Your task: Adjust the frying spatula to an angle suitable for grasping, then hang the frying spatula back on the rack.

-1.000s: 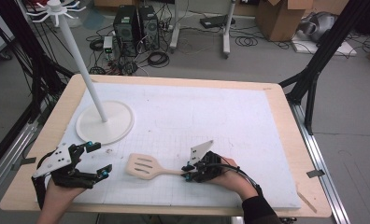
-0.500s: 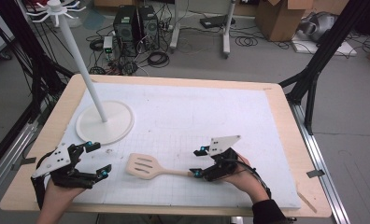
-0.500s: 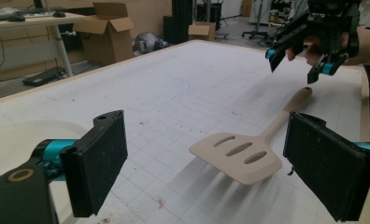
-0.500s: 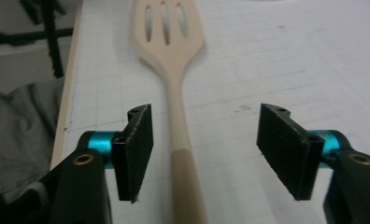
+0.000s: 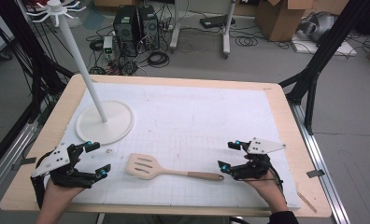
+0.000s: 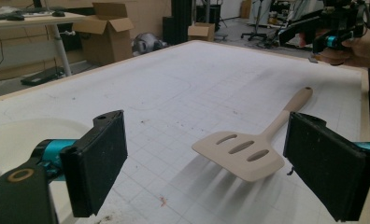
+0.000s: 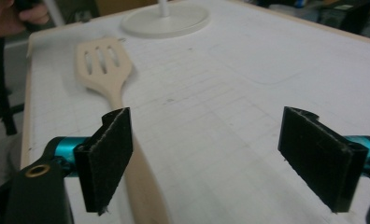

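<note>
A beige slotted spatula (image 5: 164, 171) lies flat on the white mat, head to the left and handle to the right. My left gripper (image 5: 95, 158) stands open just left of the spatula's head, not touching it. In the left gripper view the spatula (image 6: 241, 154) rests on the mat ahead, between the wide-apart jaws of the left gripper (image 6: 211, 154). My right gripper (image 5: 230, 154) is open beside the handle's tip, with nothing held. In the right gripper view the spatula (image 7: 101, 63) runs behind the left jaw of the right gripper (image 7: 220, 140).
A white rack with a round base (image 5: 103, 122) and a tall pole (image 5: 80, 60) stands at the table's left. The white mat (image 5: 197, 116) covers most of the wooden table (image 5: 286, 116). Computers, cables and boxes sit on the floor beyond.
My right gripper has opened, let go of the spatula's handle and drawn back to the right. The spatula and the left gripper have stayed in place.
</note>
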